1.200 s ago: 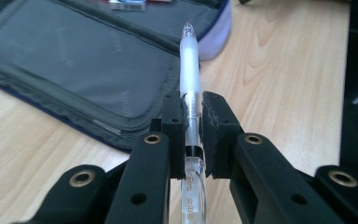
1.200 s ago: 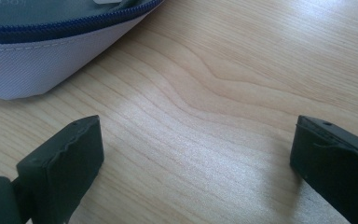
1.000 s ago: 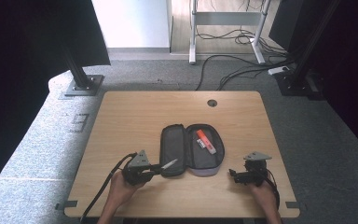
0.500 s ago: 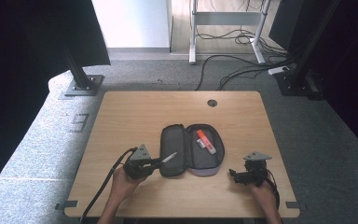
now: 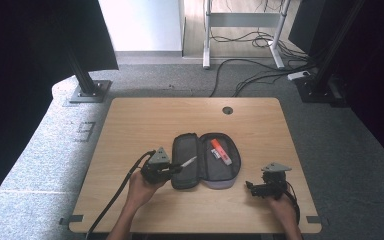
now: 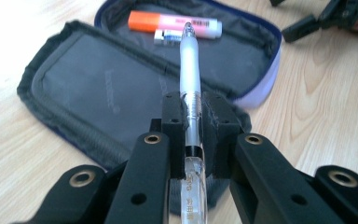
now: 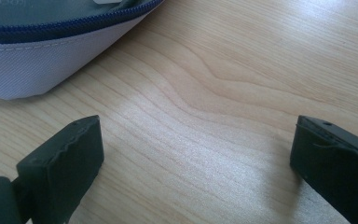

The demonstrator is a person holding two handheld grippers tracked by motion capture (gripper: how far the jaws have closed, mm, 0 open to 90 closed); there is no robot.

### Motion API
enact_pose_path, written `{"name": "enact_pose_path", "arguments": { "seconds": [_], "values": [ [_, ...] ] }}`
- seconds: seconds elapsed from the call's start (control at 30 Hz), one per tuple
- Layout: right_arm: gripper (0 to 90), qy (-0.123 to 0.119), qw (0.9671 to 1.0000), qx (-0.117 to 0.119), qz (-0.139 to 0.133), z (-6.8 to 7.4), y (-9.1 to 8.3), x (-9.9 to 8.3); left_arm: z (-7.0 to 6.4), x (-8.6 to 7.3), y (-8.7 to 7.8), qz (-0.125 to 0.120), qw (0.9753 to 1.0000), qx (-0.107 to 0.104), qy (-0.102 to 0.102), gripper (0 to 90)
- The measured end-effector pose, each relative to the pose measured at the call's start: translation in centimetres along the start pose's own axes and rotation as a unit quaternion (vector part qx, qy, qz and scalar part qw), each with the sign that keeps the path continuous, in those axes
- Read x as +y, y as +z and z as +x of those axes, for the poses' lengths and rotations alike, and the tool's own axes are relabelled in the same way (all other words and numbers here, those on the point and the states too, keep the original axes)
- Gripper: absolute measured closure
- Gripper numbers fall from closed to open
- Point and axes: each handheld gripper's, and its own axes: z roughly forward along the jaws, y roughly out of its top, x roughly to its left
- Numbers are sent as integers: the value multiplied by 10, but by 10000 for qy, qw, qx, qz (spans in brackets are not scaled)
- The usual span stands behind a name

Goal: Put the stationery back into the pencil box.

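the left gripper [image 6: 193, 122] has its fingers clamped on a silver pen [image 6: 188, 70], held near the pen's middle, with the tip pointing out over the open pencil case [image 5: 206, 167] on the desk [image 5: 145, 120]. the grip looks narrow to me, so the pen could swivel or slide if its tip catches the case's raised zip edge on the way in. it could also come down across the orange highlighter [image 6: 168, 22] and the small white eraser [image 6: 167, 36] lying beside it and roll back out. the right gripper [image 5: 266, 188] rests on the desk just beside the case with its fingers wide apart and nothing between them. the left gripper view makes the pinch and the highlighter's barcode label plain. the high view gives the whole layout instead, with both hands at the near edge.
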Motion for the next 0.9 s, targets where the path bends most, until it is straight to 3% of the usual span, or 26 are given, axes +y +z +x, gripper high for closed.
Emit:
{"name": "enact_pose_path", "arguments": {
  "seconds": [0.43, 0.9],
  "values": [
    [21, 0, 10000, 0, 0, 0, 0, 0, 1, 26, 19, 36, 9999, 93, 91, 802],
    [21, 4, 10000, 1, -2, 0, 0, 0, 1, 50, 47, 75, 9999, -16, 143, 802]
  ]
}}
